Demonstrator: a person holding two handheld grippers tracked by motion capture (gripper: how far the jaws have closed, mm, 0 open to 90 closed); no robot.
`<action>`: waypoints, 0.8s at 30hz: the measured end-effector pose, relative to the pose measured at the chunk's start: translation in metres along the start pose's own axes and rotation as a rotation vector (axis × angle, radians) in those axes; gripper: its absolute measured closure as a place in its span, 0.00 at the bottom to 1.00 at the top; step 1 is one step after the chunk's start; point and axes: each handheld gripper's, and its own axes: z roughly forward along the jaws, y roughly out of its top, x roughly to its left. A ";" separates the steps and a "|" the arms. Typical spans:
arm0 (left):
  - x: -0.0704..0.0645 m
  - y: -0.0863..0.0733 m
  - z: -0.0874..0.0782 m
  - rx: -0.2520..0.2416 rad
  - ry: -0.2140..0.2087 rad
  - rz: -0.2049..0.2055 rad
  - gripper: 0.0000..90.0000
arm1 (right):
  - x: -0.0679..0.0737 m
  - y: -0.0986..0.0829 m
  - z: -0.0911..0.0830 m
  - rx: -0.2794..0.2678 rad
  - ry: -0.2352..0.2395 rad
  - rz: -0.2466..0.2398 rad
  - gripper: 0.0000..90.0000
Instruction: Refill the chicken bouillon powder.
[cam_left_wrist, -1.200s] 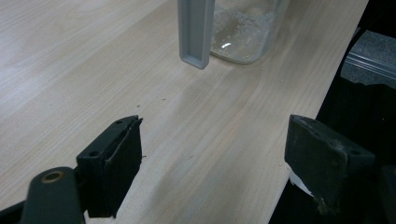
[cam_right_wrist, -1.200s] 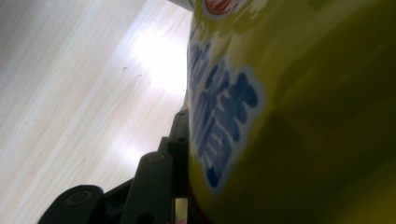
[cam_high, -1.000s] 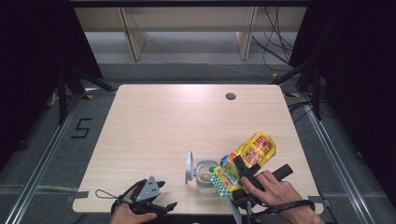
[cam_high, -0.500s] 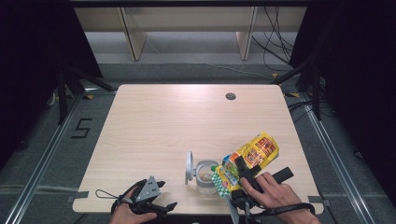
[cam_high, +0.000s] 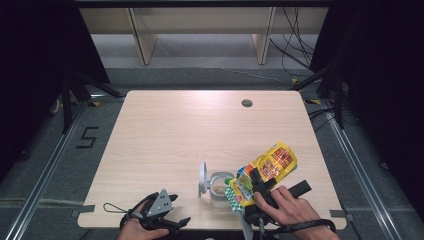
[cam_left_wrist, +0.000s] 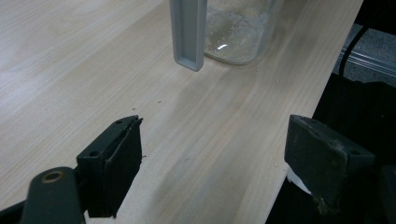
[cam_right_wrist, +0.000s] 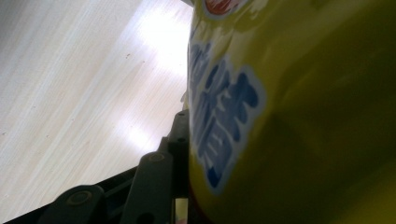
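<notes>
Squeezing the yellow snack bag (cam_right_wrist: 289, 116) between the fingers (cam_right_wrist: 180, 140) of the right gripper (cam_high: 256, 176), closed down snug on its side. Holding that bag (cam_high: 272, 165) up off the counter (cam_high: 190, 135), tipped over, with its low green end right at the mouth of the clear jar (cam_high: 218, 186) and its fat end up and away to the right of the jar.

Resting the left gripper (cam_high: 179, 209) at the near edge of the counter, to the left of the jar. Keeping its fingers (cam_left_wrist: 116, 158) spread wide apart, with nothing between them. Looking along them at the bottom of the jar (cam_left_wrist: 238, 28) and its grey lid (cam_left_wrist: 188, 32), which stands flipped open on the jar's left side (cam_high: 202, 178).

Compared with a second ago: tipped a tiny bit more and brought a tiny bit lower toward the jar, though hard to be sure with so small a shift seen from high up. Same spot for the jar, same open lid, same place for the left gripper.

Probably means pouring the snack into the jar, just starting or under way. Can make out something pale at the bottom of the jar, but not any bits falling. Still plenty of pouring to do, most likely.
</notes>
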 end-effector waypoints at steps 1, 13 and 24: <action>0.000 0.000 0.000 -0.003 0.002 -0.003 0.21 | 0.000 0.000 0.000 0.000 0.000 0.000 0.75; 0.001 0.000 0.000 0.006 -0.001 0.012 0.21 | -0.004 0.003 0.000 -0.007 -0.016 -0.084 0.76; 0.001 0.001 0.000 0.008 0.002 0.013 0.21 | -0.004 0.002 -0.001 -0.005 -0.020 -0.124 0.76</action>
